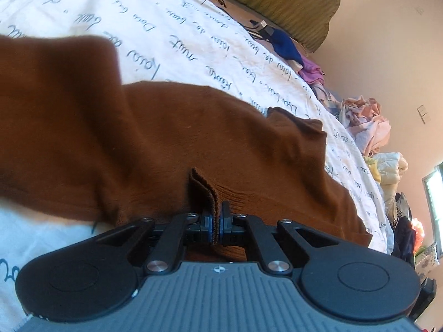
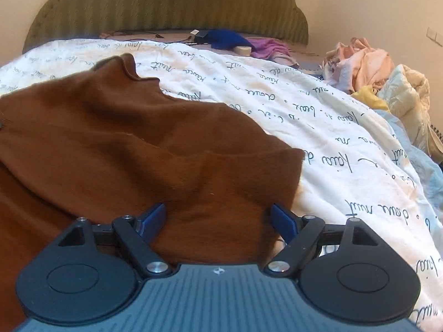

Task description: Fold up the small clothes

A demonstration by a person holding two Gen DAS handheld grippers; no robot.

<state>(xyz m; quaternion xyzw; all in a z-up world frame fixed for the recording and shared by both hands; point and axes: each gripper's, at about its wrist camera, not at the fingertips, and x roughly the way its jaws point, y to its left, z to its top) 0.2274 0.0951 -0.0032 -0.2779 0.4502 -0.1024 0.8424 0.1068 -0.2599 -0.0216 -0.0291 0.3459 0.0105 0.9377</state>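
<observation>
Brown garment (image 2: 133, 149) on the printed sheet (image 2: 346, 144) — long axis toward the frame's upper left.
Left gripper (image 1: 216, 221) pinches its hem; right gripper (image 2: 218, 218) gapes wide over the cloth — holding nothing.

Both views are lit by soft daylight, warm in tone. In the left wrist view a bright, overexposed window (image 1: 433, 193) is seen at the right edge, and the wall (image 1: 387, 41) beside it is washed to a pale pink. The white bedsheet (image 1: 171, 36) is rendered bright, and its printed writing is smeared by blur. The near fold of the brown garment (image 1: 69, 88) is thrown out of focus, and soft shadows are cast in its creases. In the right wrist view the brown garment (image 2: 124, 144) is shown somewhat sharper, with mild grain throughout. Straight lines are bent by the fisheye lens, and the corners are darkened by vignetting in both views.
</observation>
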